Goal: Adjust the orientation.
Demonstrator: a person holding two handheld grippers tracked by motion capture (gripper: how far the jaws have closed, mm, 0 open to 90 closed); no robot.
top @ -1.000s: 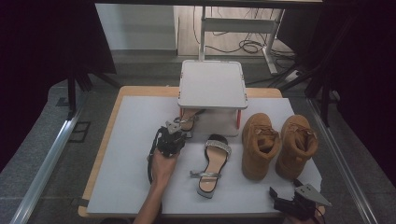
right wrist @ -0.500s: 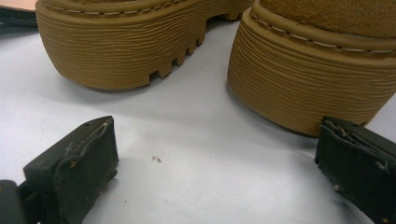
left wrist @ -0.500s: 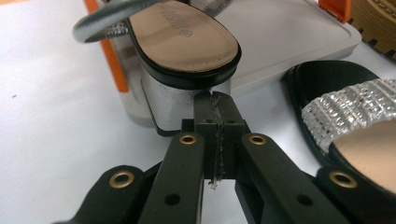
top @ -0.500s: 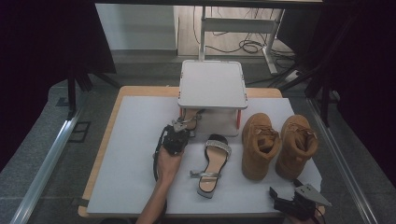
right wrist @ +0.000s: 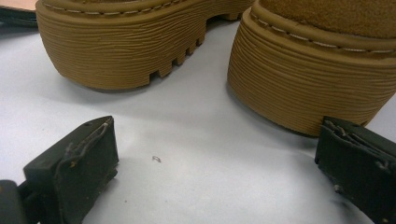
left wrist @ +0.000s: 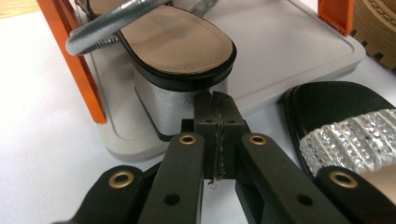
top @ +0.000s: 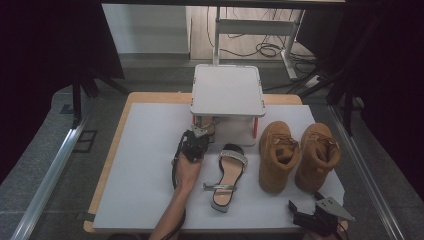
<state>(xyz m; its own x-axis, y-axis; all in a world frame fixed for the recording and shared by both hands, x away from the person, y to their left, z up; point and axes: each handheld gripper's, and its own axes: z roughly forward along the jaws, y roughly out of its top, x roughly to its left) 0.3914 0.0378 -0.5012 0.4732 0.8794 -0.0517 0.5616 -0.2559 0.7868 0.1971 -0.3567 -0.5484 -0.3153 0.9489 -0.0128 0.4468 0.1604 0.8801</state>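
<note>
**Left gripper closed at sandal heel; right gripper open by boots**

The left gripper [left wrist: 215,100] is seen with its jaws pressed together, nothing held between them. Its tips are placed against the silver block heel of the sandal on the stand [left wrist: 175,44]; whether contact is made cannot be told. That sandal is set on the grey lower tray of the small stand [top: 228,90], between the orange legs [left wrist: 70,56], under the white top plate. In the high view the left gripper [top: 199,132] is located at the stand's front left corner, held by the left hand [top: 187,170].

A second sandal [top: 227,175], with a glittering toe strap, is laid flat on the white table [top: 145,165] just beside the hand.

The right gripper [right wrist: 215,158] is held with its jaws wide apart and empty, low over the table, directed at the ribbed soles of the two tan boots [right wrist: 135,42]. The boots [top: 297,152] are stood side by side, right of the stand.
</note>
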